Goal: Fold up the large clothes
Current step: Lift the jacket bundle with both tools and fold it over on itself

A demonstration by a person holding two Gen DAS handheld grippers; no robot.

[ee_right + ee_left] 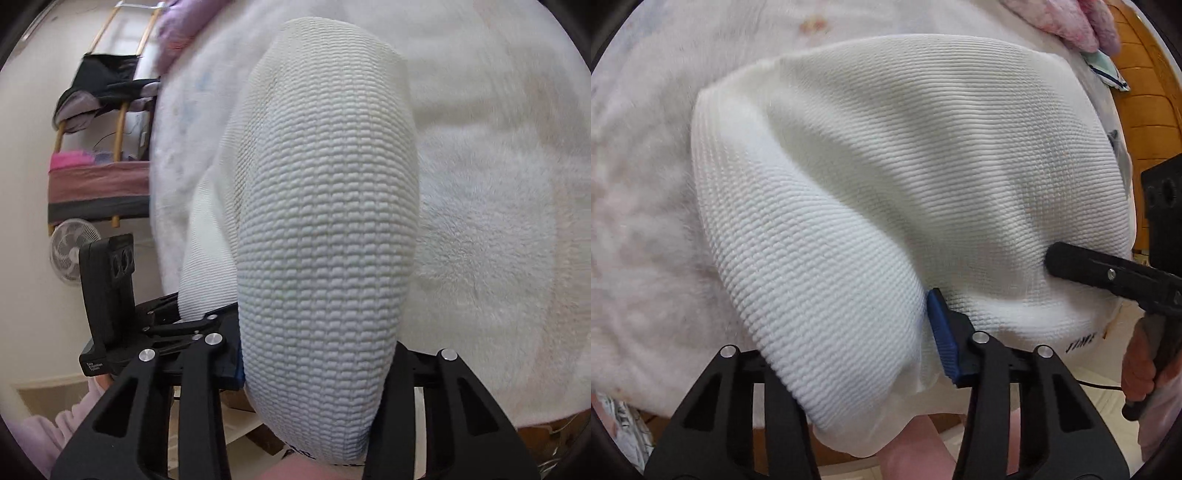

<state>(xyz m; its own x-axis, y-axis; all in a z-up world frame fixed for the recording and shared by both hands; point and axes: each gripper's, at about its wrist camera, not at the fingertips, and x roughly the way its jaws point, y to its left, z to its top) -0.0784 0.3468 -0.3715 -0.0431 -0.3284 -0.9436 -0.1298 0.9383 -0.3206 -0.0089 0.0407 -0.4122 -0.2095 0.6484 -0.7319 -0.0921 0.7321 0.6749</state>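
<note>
Nearest the left wrist camera, the left gripper (pixel 857 354) has its jaws drawn partway in on a thick bunch of the white ribbed garment (pixel 886 166). The blue pad (pixel 943 336) presses against the cloth on one side, while the other finger is buried under the fold, so the grip reads as a firm pinch on the near hem. In the right wrist view the right gripper (pixel 314 387) is likewise closed partway around a fat roll of the same knit, which fills the space between its fingers and bulges up towards the lens. Each claw therefore holds an edge of the garment, and neither stands empty.

Further out, the garment hangs from both grips and drapes away over the fluffy pale blanket (pixel 646 221) that covers the work surface. Its far portion appears to rest on that blanket while the near edge is raised. The right gripper's black finger (pixel 1071 262) shows at the right of the left view, clamped on the cloth near a small printed label (pixel 1080 341), with a person's hand (pixel 1141 365) on its handle.

As a judgement, the fold is only beginning: the edge is gripped and lifted, but no crease is laid flat. Carrying the hem over, setting it down, smoothing it and any further folds all remain.

Beyond, pink fabric (pixel 1071 18) lies at the blanket's far corner, and a fan (pixel 74 251) stands by the wall.
</note>
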